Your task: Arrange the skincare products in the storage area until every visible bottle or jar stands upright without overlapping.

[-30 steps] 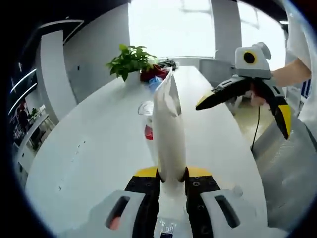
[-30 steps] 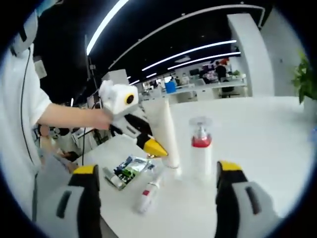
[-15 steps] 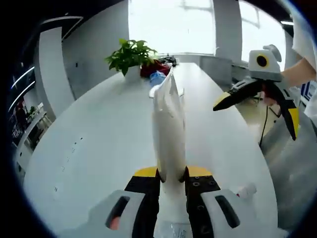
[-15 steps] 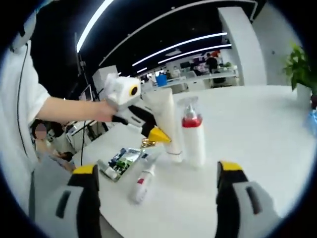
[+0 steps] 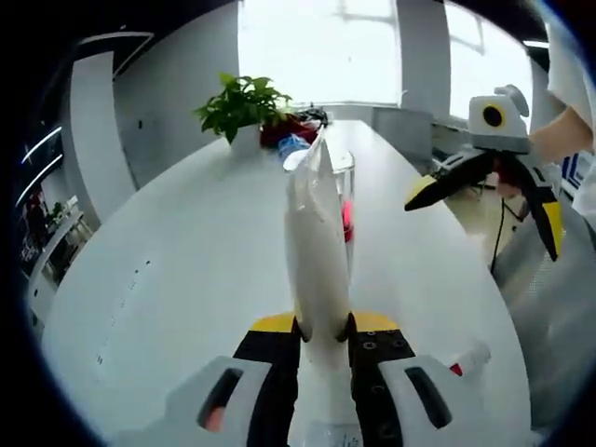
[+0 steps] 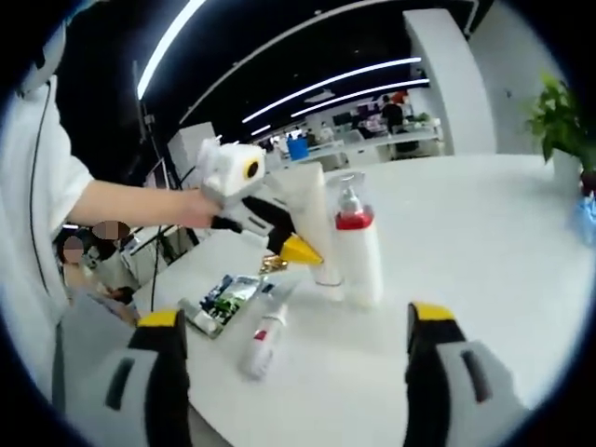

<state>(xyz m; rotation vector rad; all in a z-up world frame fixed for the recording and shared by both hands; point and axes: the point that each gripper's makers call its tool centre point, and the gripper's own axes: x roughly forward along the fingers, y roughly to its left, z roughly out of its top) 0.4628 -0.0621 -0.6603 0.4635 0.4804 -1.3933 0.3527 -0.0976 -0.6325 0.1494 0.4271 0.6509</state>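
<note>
A: What carries everything?

B: A long white oval desk, with a green potted plant at its far end.

A: And the biggest product?

B: A tall white squeeze tube, crimped end up, cap down. In the left gripper view the left gripper has its jaws pinched on the tube's lower body. In the right gripper view the tube stands at the middle of the desk, just beside a white pump bottle with a red collar and clear cap; whether the two touch I cannot tell.

A: The right gripper?

B: The right gripper has its jaws spread wide with nothing between them, hovering above the near edge.

A: What is left lying?

B: A small white tube with a red band lies flat near the near edge, and a flat printed sachet pack lies just beside it.

A: So which step is this?

B: I judge the tall tube is being set upright beside the pump bottle. Next, it needs a gentle release once it rests steady on its cap. Then the wide right gripper could drop to the small lying tube, grip it across its body and stand it well apart from the others.
</note>
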